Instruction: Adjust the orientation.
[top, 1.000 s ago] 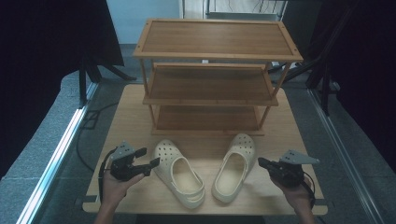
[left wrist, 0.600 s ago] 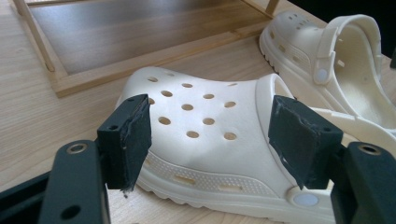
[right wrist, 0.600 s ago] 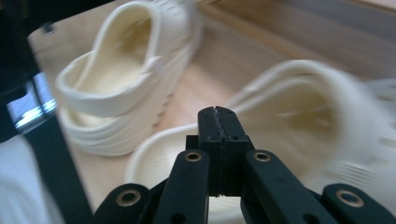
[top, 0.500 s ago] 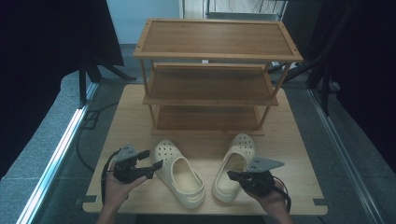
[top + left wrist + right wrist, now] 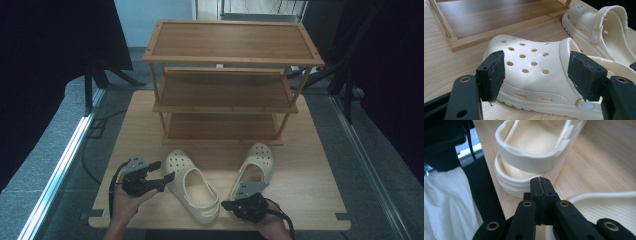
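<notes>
The right claw (image 5: 226, 204) has its two black jaws pressed flat together with nothing between them. In the high view it sits at about five o'clock on the wooden surface (image 5: 310, 165), near the front edge, its tip pointing toward nine o'clock — into the gap between the heels of two cream clogs. In its own view the closed tip hangs just short of the heel strap of the left clog (image 5: 531, 160), while the rim of the right clog (image 5: 609, 205) curves in at four o'clock.

The left claw (image 5: 165, 170) is spread wide, holding nothing. It lies at about seven o'clock on the surface, in the person's left hand (image 5: 127, 200), its jaws pointing toward three o'clock at the toe of the left clog (image 5: 192, 187). In its own view the pads stand on either side of that clog's perforated toe cap (image 5: 531, 67), apart from it.

The right clog (image 5: 252, 167) lies at two o'clock from the left one, toe toward the back. Behind both, at twelve o'clock, stands a three-tier wooden shoe rack (image 5: 232, 45) — its shelves bare.
</notes>
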Motion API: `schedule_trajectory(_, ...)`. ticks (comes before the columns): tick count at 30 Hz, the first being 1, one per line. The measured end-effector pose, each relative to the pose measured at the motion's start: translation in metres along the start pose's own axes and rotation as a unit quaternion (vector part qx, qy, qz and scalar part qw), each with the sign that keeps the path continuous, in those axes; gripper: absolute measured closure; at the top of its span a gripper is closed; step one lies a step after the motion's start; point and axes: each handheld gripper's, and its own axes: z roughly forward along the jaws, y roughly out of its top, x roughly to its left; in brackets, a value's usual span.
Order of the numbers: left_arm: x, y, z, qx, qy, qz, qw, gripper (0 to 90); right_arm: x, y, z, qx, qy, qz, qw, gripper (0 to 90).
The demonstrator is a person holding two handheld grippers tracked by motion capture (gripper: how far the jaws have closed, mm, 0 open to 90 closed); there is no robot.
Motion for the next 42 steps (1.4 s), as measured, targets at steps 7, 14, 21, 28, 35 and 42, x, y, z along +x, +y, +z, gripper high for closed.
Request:
schedule_trajectory(7, 0.000, 0.001, -0.004, -0.005, 0.000, 0.000, 1.0000, 30.6, 0.007, 0.004, 0.008, 0.012, -0.004, -0.006, 0.9999, 90.0)
schedule_trajectory(14, 0.003, 0.001, -0.008, -0.010, 0.000, -0.006, 0.9999, 30.6, 0.013, 0.007, 0.016, 0.004, 0.023, -0.006, 0.9997, 90.0)
schedule_trajectory(21, 0.008, 0.001, -0.017, -0.021, 0.003, -0.014, 0.9997, 30.6, 0.024, 0.016, 0.033, -0.003, 0.051, -0.015, 0.9986, 90.0)
schedule_trajectory(28, 0.012, 0.001, -0.023, -0.026, 0.008, -0.018, 0.9995, 30.6, 0.038, 0.026, 0.053, -0.013, 0.066, -0.029, 0.9973, 90.0)
schedule_trajectory(35, 0.015, 0.002, -0.029, -0.031, 0.010, -0.022, 0.9992, 30.6, 0.049, 0.049, 0.083, -0.019, 0.092, -0.051, 0.9943, 90.0)
schedule_trajectory(42, 0.018, 0.001, -0.032, -0.032, 0.012, -0.025, 0.9991, 30.6, 0.052, 0.069, 0.108, -0.016, 0.111, -0.060, 0.9918, 89.8)
